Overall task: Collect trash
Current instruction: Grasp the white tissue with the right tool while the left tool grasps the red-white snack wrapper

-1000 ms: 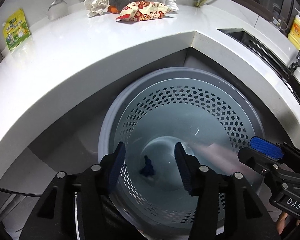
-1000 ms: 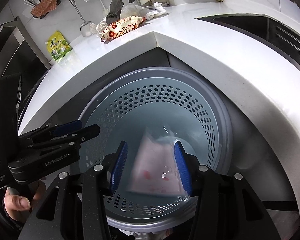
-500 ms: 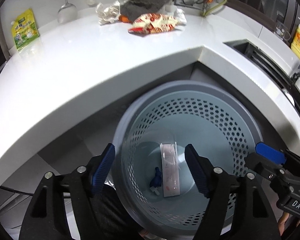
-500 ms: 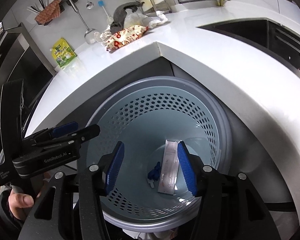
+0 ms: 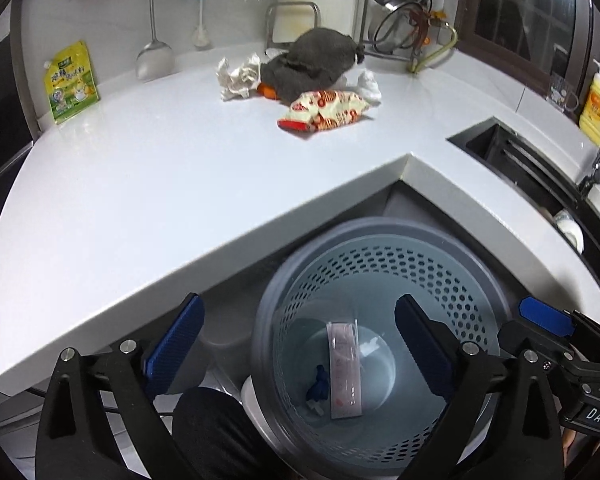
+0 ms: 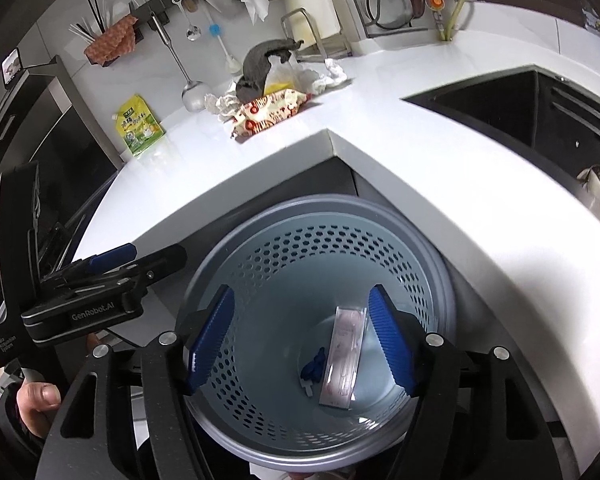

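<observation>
A clear wrapper (image 5: 344, 372) lies flat on the bottom of the perforated grey bin (image 5: 452, 280), a small blue scrap (image 5: 316, 384) just left of it. Above the bin, my left gripper (image 5: 300, 348) and right gripper (image 6: 304, 344) are both opening, nothing between their blue pads. On the far white counter (image 5: 160, 176) lies a red-patterned snack bag (image 5: 324, 112) beside crumpled paper (image 5: 236, 80).
</observation>
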`<action>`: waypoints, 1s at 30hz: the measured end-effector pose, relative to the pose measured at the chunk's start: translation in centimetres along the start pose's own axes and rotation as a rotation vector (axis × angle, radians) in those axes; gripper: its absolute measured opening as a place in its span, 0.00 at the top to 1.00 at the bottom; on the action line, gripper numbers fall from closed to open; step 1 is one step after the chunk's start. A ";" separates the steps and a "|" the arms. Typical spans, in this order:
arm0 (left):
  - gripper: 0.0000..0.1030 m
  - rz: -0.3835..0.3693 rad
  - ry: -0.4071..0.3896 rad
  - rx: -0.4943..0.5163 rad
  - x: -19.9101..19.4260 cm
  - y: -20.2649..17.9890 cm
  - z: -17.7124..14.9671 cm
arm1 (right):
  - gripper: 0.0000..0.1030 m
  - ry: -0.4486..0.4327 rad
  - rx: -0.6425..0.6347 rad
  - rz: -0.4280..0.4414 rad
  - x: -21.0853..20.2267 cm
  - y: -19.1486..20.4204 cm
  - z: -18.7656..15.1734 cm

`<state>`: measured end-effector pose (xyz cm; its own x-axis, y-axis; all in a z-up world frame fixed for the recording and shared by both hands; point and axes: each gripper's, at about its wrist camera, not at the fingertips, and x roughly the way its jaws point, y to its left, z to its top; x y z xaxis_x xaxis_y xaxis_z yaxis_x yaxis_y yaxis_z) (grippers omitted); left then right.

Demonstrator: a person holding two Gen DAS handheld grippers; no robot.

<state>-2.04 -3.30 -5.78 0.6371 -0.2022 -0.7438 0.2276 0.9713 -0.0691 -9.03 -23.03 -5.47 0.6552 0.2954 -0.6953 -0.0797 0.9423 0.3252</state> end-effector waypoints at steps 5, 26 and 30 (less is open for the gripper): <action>0.06 0.000 -0.037 -0.012 -0.8 0.3 1.5 | 0.31 -0.037 -0.018 0.008 -0.7 0.5 1.4; 0.06 0.046 -0.147 -0.041 2.2 1.2 11.7 | 0.28 -0.077 -0.088 -0.030 2.8 -1.1 12.1; 0.06 0.034 -0.120 -0.045 4.3 1.2 12.8 | 0.28 -0.068 -0.094 -0.029 4.7 -2.0 14.9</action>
<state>10.38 -4.60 -0.57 0.7277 -0.1800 -0.6618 0.1730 0.9819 -0.0767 5.43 -25.88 0.21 0.7072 0.2592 -0.6578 -0.1281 0.9619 0.2414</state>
